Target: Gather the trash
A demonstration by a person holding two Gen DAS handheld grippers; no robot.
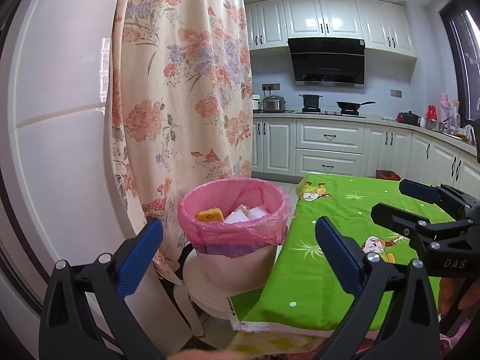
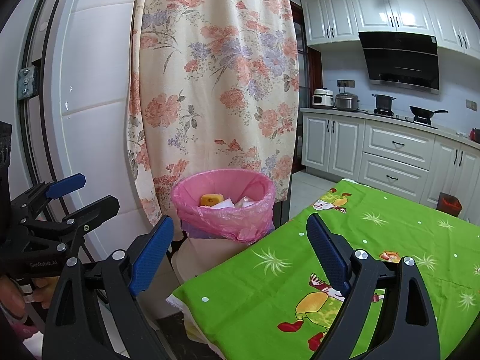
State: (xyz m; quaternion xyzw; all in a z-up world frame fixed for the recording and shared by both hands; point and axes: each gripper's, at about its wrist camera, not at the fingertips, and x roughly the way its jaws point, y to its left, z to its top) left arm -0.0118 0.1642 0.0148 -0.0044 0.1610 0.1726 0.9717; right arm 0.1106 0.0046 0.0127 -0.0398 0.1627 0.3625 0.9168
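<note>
Kitchen cabinets (image 1: 330, 147) line the far wall beyond a table under a green cartoon tablecloth (image 1: 330, 255). Off the tabletop's left edge stands a trash bin (image 1: 237, 264) with a pink liner; an orange scrap (image 1: 210, 216) and white paper (image 1: 240, 214) lie inside. A floral curtain (image 1: 186, 90) hangs behind. Left gripper (image 1: 240, 243) and right gripper (image 2: 240, 240) both gape wide, holding nothing.

— Where does the pink-lined round plastic trash bin (image 1: 234, 234) stand?

— Just off the left edge of my table with the green cartoon-print cloth (image 1: 339, 240), before the floral fabric curtain (image 1: 183, 105).

— What lies in it?

— A yellow-orange block (image 1: 210, 216) at the left, crumpled white paper scraps (image 1: 246, 213) right of it.

— And behind the table?

— White kitchen cabinets (image 1: 327, 147).
</note>
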